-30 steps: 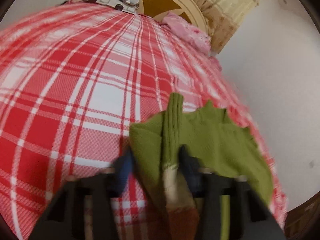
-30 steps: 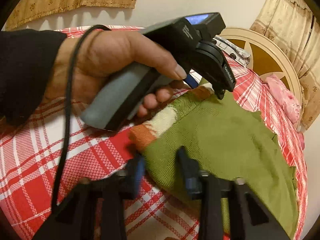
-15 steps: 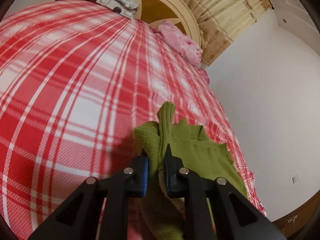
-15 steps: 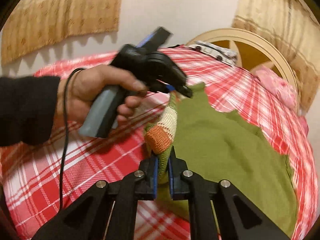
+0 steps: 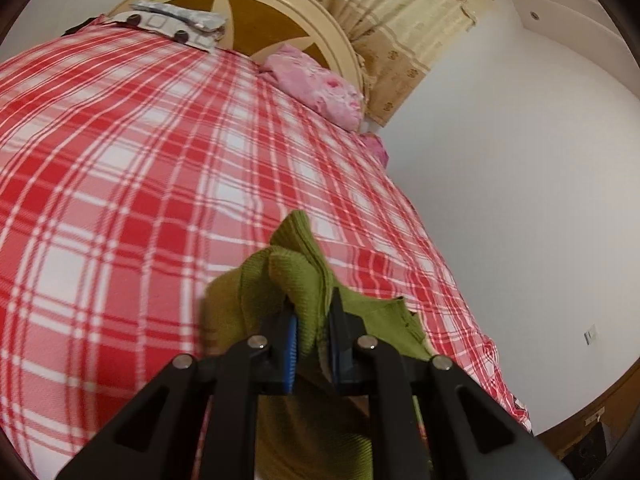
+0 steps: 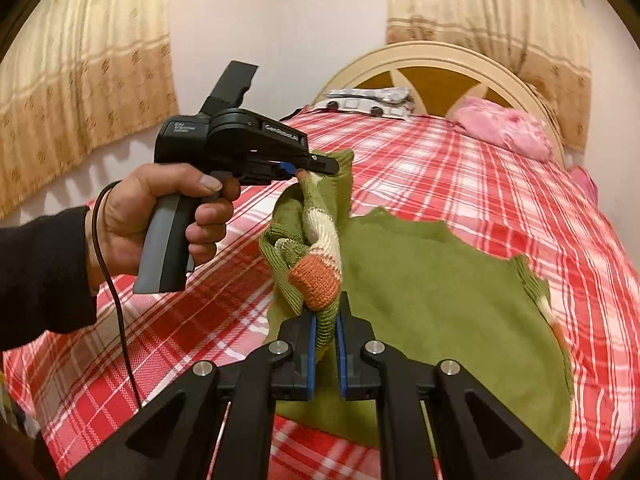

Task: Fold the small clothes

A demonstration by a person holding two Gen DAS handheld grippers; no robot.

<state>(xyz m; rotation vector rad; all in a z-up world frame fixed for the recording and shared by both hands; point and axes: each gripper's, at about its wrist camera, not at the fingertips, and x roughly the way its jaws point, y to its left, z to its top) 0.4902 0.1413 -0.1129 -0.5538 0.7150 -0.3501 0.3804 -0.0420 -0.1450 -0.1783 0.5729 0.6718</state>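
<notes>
Right wrist view: under and beyond our right gripper [image 6: 325, 330] spreads the red plaid bedspread [image 6: 460, 184], and on it the green sweater [image 6: 420, 280] lies mostly flat to the gripper's right. Both grippers are nearly closed. Ours pinches the orange-and-cream striped sleeve [image 6: 318, 276]; ahead of it, the left gripper [image 6: 316, 164] lifts the same sleeve's other end. We cannot read the small lettering on the left gripper's body. In the left wrist view, its fingers [image 5: 288, 336] clamp bunched green knit [image 5: 296, 268].

Even warm indoor light, soft shadows, no glare; strong fisheye bending with dark vignetted corners; slight motion blur on the plaid bedspread [image 5: 120, 200] near frame edges.
</notes>
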